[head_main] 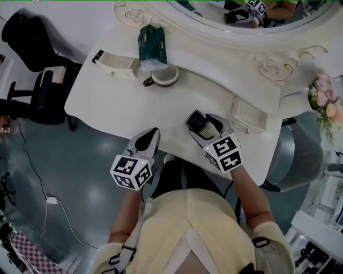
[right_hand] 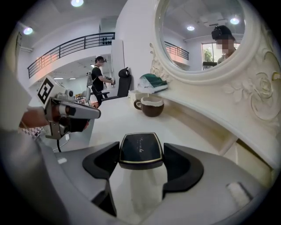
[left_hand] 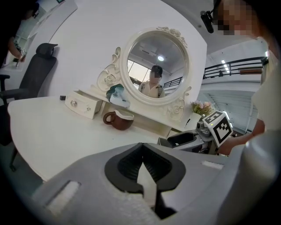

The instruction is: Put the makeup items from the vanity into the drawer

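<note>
A black office chair (head_main: pixel 37 59) stands on the floor at the far left, apart from the white desk (head_main: pixel 107 101). On the desk's left rear sits a small white drawer unit (head_main: pixel 119 63), its drawer slid out; what lies in it cannot be told. Just to its right a green pack (head_main: pixel 151 45) stands upright against the base of the round mirror (head_main: pixel 241 13), and a brown mug (head_main: pixel 163 76) sits just in front of the pack, pale at its mouth. The left gripper (left_hand: pixel 141 162) hangs off the desk's front edge, its fingers clenched together on nothing. To its right, the right gripper (right_hand: pixel 141 165) is over the desk near the front edge, its fingers grasping a flat black compact (right_hand: pixel 141 149) with a gold rim, lid upward. Just right of the compact a second drawer (head_main: pixel 247 114) stands pulled out of the desk, its inside pale and its contents unclear. Pink flowers (head_main: pixel 324 96) stand at the far right
</note>
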